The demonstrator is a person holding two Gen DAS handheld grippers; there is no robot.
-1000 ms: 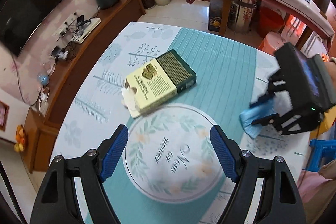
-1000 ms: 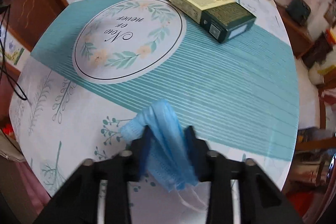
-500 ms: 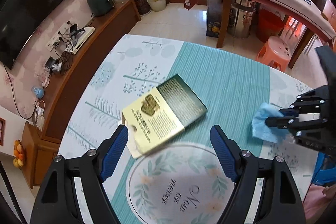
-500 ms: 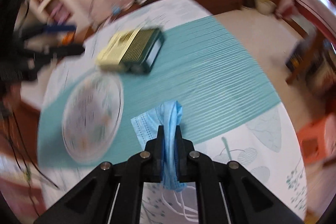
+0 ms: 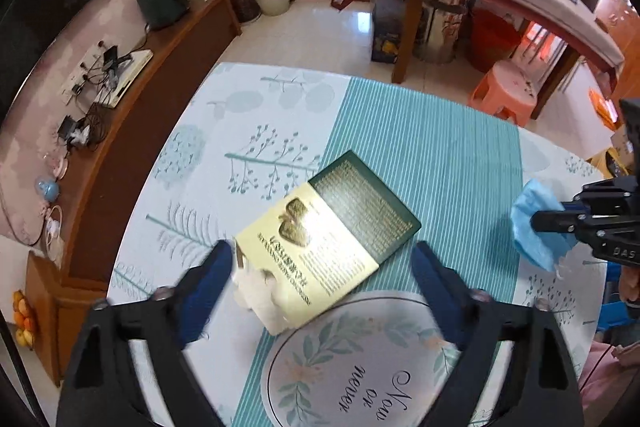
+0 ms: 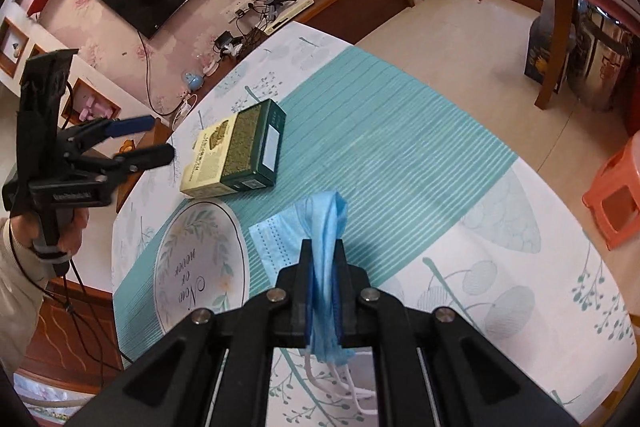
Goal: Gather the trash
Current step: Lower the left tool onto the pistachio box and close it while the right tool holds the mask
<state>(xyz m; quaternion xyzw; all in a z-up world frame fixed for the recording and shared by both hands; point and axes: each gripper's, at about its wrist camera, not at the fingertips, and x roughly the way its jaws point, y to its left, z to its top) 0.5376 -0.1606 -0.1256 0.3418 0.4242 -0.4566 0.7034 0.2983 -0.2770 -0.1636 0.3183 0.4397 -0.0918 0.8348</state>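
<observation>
Claws first: your right claw is clamped tight on the blue face mask, low centre of the right wrist view, mask lifted off the tabletop. Your left claw has just been opening and now stands wide, nothing between its pads, poised over the green-and-cream box, which lies flat mid-frame with crumpled white paper at its near end.
</observation>
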